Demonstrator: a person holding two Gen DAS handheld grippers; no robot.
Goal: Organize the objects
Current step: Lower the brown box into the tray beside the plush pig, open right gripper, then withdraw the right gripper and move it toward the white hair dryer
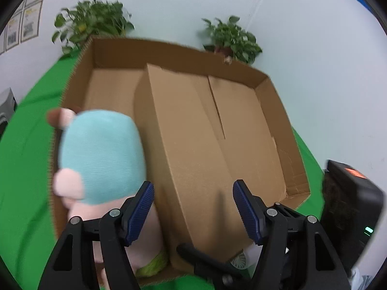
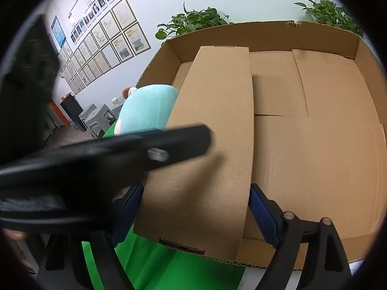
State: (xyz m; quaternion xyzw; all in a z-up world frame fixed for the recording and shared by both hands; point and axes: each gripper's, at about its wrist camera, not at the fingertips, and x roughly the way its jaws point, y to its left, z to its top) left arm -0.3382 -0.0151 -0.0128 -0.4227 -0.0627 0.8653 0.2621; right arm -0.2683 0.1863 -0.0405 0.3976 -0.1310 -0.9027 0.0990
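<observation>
A wide shallow cardboard box [image 1: 169,48] [image 2: 266,31] lies on green cloth. A long cardboard board [image 1: 188,145] [image 2: 212,133] slants over it, its far end raised off the box floor and its near end past the near wall. My right gripper [image 2: 193,212] straddles that near end, with a blue pad against each long edge, shut on the board. A plush toy [image 1: 101,154] [image 2: 150,106] with a light blue body and pink parts sits at the box's left side. My left gripper [image 1: 193,207] is open just right of the toy, nothing between its pads; its black body [image 2: 169,145] crosses the right wrist view.
Two potted plants [image 1: 92,21] [image 1: 232,38] stand behind the box against the wall. A black device [image 1: 350,205] sits at the right on the green cloth [image 1: 24,169]. A small white item with a grille [image 1: 239,262] and something fuzzy yellow-green [image 1: 152,263] lie by the near wall.
</observation>
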